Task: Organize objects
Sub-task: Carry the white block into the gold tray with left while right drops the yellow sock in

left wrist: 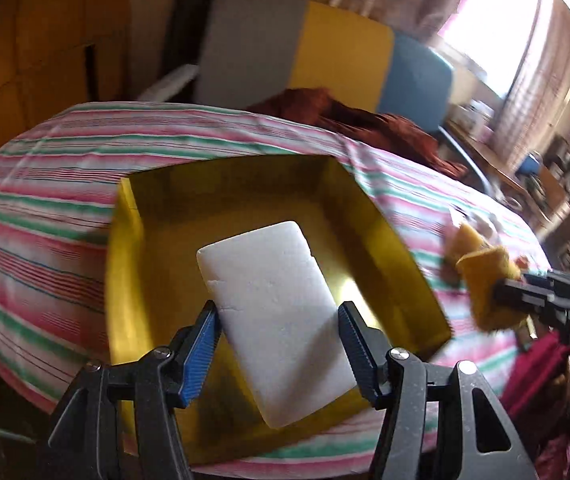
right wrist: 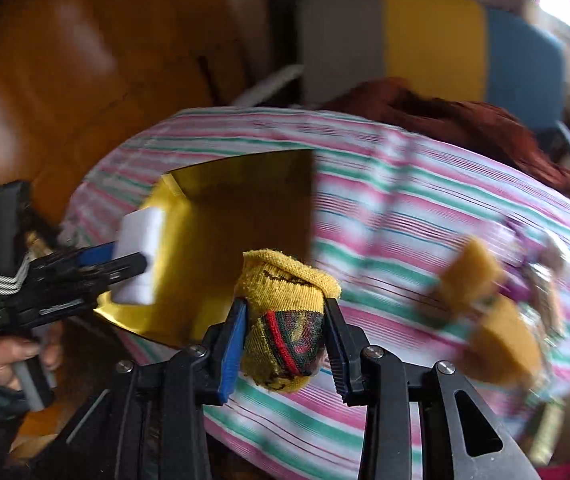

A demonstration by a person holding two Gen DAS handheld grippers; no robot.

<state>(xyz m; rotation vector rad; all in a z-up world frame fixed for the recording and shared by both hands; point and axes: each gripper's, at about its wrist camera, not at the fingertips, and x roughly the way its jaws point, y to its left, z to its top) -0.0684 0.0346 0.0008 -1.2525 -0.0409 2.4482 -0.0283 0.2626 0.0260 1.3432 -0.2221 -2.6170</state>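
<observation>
yellow box (left wrist: 157, 280) sits on the striped bed (left wrist: 45, 168). above it, the left gripper (left wrist: 279, 344) clamps a white foam block (left wrist: 277, 320) that may tilt and catch the wall. right of the box, the right gripper (right wrist: 283, 340) pinches a rolled yellow sock (right wrist: 285, 304) loosely; it could slip out.

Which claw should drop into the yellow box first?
Left. The left claw already holds the white block over the yellow box; the right claw, gripping the rolled sock, sits beside it over the striped cloth.
</observation>
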